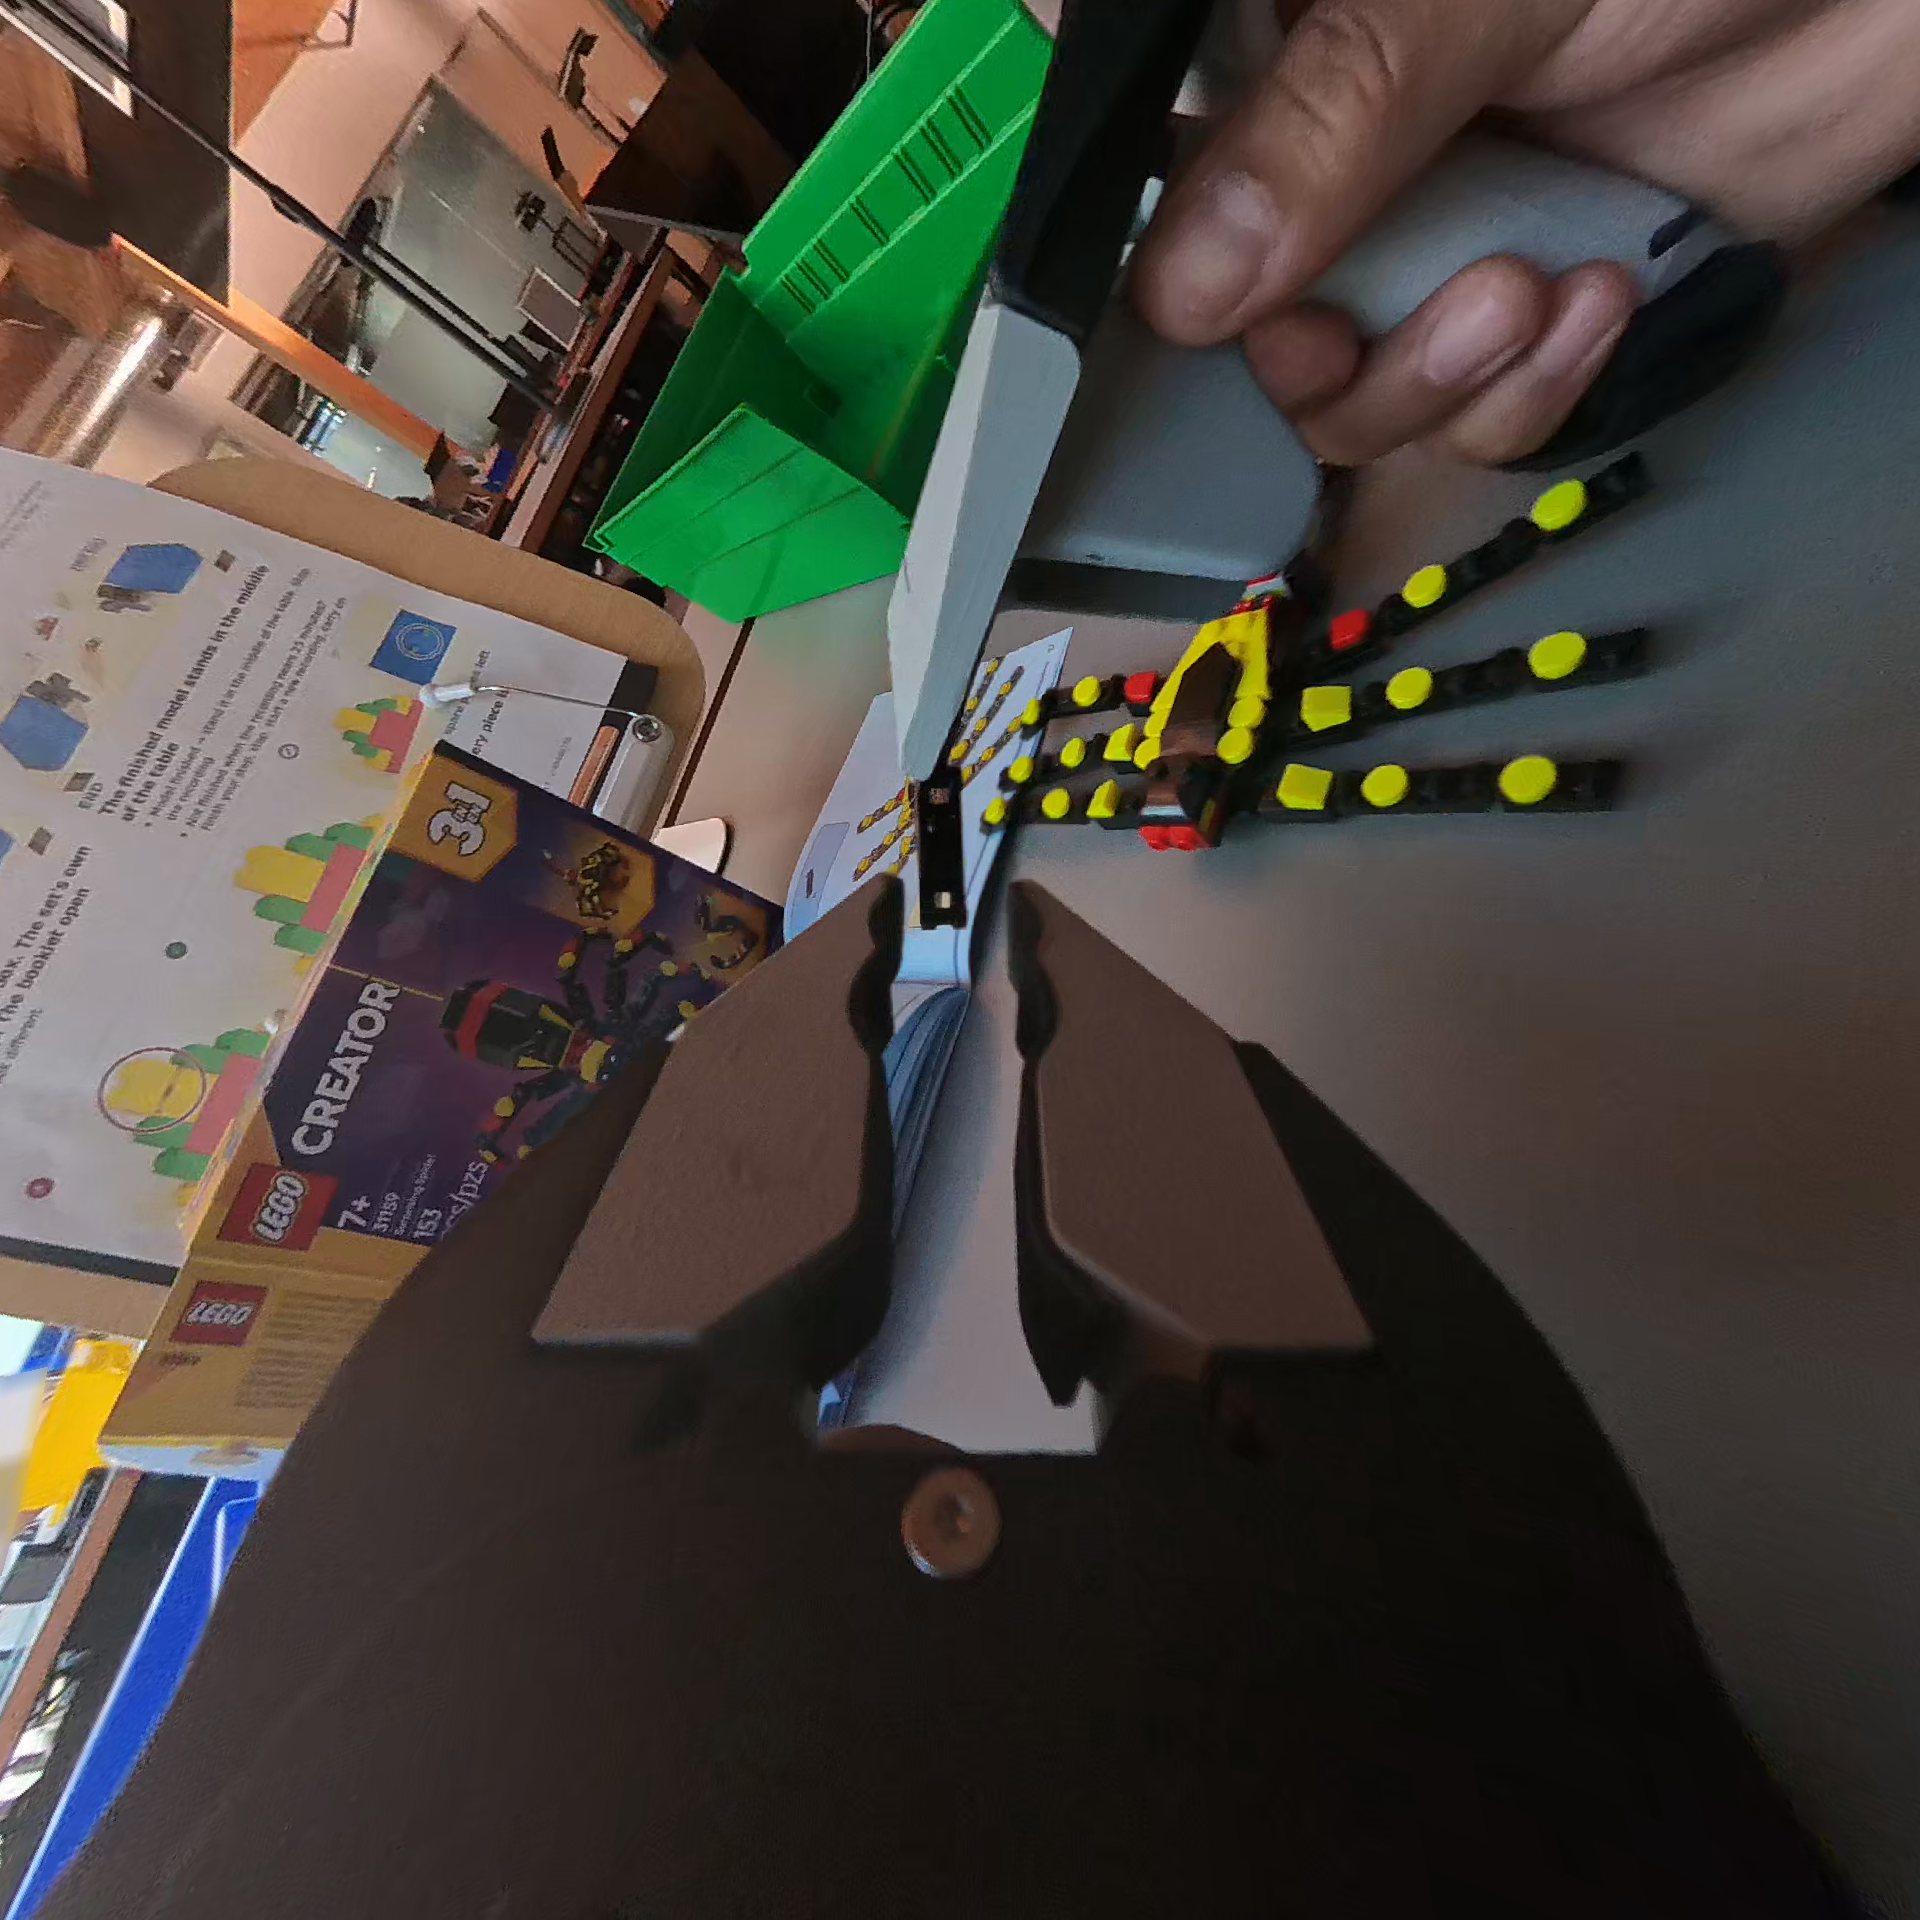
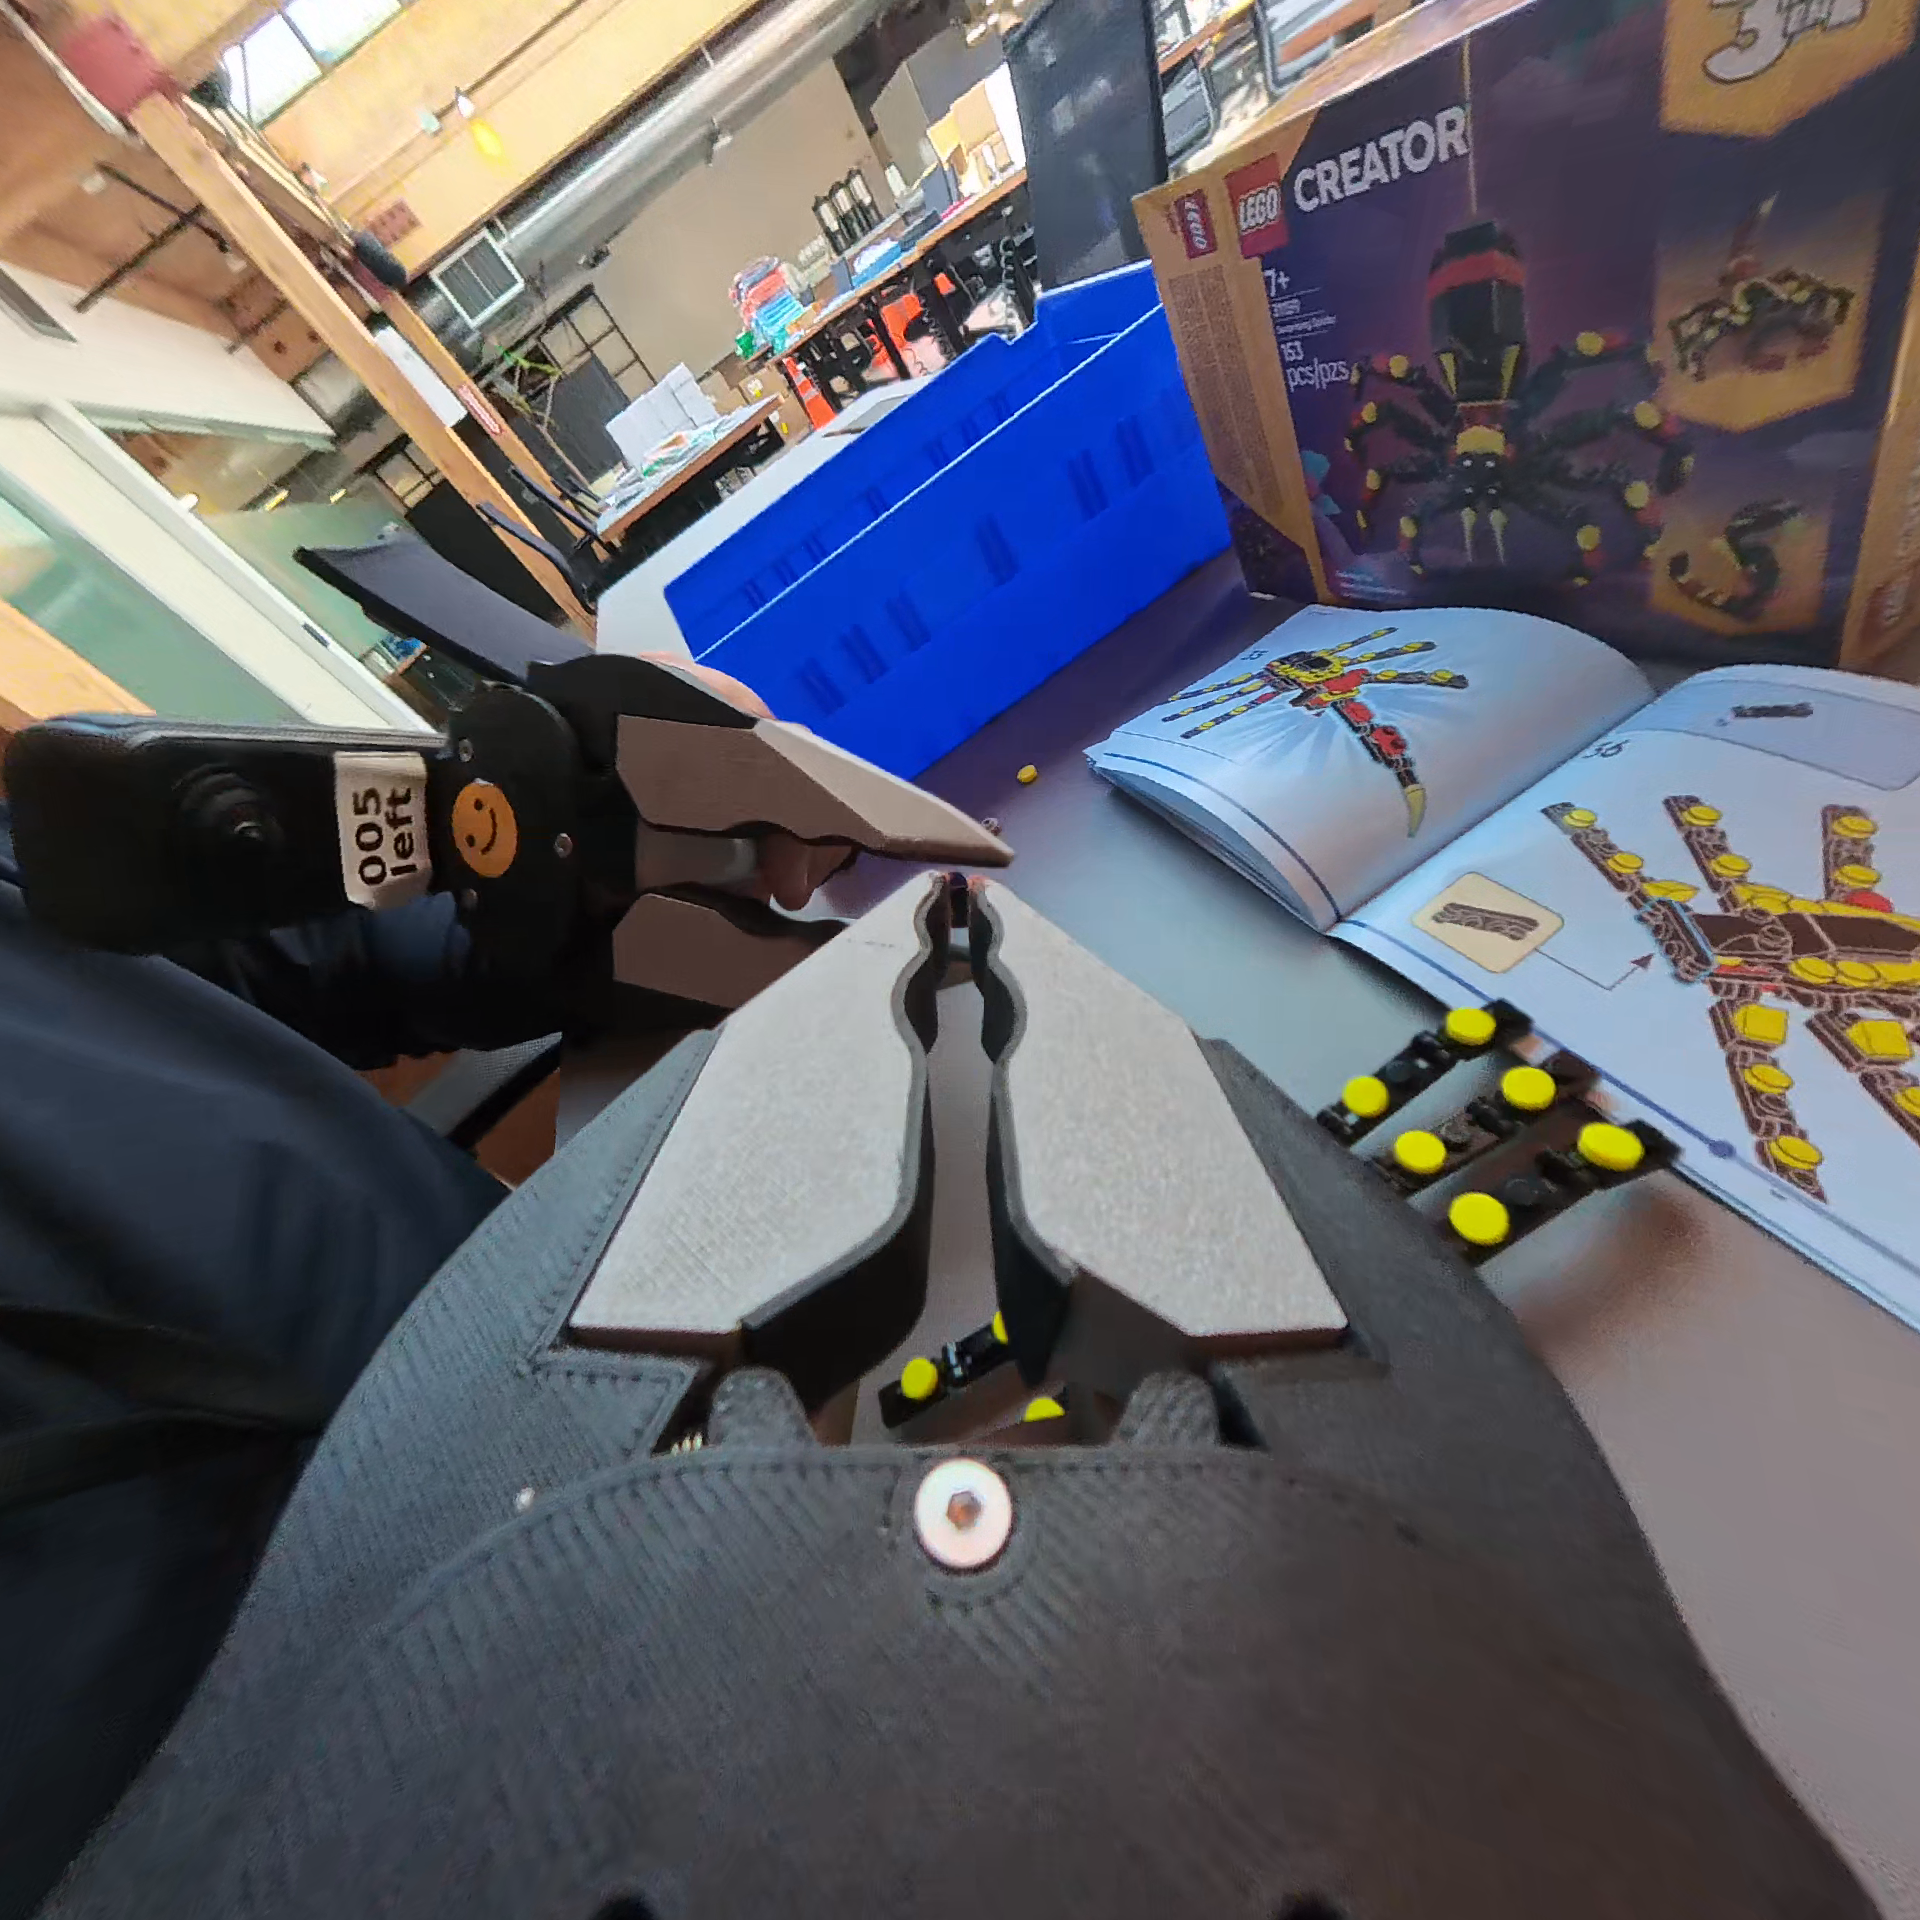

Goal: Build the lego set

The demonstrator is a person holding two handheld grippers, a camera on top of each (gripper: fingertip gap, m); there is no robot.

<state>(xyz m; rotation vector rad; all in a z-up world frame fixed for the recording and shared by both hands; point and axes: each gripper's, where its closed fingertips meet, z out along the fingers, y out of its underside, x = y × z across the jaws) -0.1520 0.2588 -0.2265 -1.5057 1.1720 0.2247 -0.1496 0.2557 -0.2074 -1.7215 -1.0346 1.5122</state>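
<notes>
Left tool [image 1: 951, 914]: fingers apart, nothing between the tips. Right tool [image 2: 958, 891]: tips nearly closed, pinching a small dark piece. In the left view, a bare hand [image 1: 1455, 239] at 1 o'clock grips the right tool's body, thumb on top.

Print shows on the purple set box [image 2: 1558, 343], the open booklet [image 2: 1558, 831] and a clipboard sheet [image 1: 208, 779] — wording withheld.

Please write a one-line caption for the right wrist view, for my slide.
Right gripper pinching a small dark piece at its fingertips, beside the left gripper, the open instruction booklet and black legs with yellow studs.
</notes>
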